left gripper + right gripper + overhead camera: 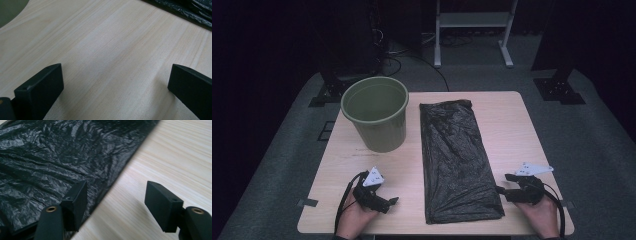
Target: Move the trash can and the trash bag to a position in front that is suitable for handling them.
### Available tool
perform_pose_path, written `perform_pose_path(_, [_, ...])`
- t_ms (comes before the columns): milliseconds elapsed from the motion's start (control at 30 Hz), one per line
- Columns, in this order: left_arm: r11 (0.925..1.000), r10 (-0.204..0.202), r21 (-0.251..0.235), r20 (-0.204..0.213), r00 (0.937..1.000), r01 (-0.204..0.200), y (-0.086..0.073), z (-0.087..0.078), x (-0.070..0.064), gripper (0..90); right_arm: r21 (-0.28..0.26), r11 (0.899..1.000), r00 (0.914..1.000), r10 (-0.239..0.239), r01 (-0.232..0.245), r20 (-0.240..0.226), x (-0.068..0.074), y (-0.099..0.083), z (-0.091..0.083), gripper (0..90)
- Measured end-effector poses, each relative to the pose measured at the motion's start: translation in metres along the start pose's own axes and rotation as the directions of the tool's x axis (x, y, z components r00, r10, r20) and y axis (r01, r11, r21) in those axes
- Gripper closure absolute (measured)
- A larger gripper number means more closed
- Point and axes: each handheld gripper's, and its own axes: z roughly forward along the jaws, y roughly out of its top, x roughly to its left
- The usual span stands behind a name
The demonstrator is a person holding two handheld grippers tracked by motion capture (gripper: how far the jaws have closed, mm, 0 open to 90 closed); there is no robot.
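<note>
A black plastic bin bag [455,157] lies flat down the middle of the light wooden table [507,120]. An olive green bucket [375,112] stands upright at the back left, nothing visible inside it. My left gripper [393,200] rests near the front left of the table, open, with bare wood between its jaws [115,80]. My right gripper [501,190] sits at the front right, open, at the bag's right edge; in the right gripper view one jaw hangs over the bag [55,162] and the other over wood.
A white metal frame [473,22] and dark stands sit on the grey floor beyond the table. Bare wood stretches right of the bag [512,135] and between bucket and front edge. A corner of the bag [190,12] shows far off in the left gripper view.
</note>
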Motion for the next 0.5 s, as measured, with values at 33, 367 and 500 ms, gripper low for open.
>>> perform_pose_path(33, [1.0000,0.000,0.000,0.000,1.0000,0.000,0.000,0.000,0.000,0.0,0.000,1.000,1.0000,0.000,0.000,0.000,0.000,0.000,0.000,35.5])
perform_pose_path(367, [1.0000,0.000,0.000,0.000,1.0000,0.000,0.000,0.000,0.000,0.0,0.020,1.000,0.9989,-0.018,0.019,-0.044,0.009,0.010,0.014,55.0])
perform_pose_path(500, [1.0000,0.000,0.000,0.000,1.0000,0.000,0.000,0.000,0.000,0.0,0.028,0.999,0.9992,-0.028,0.028,-0.029,0.012,0.012,0.018,59.5])
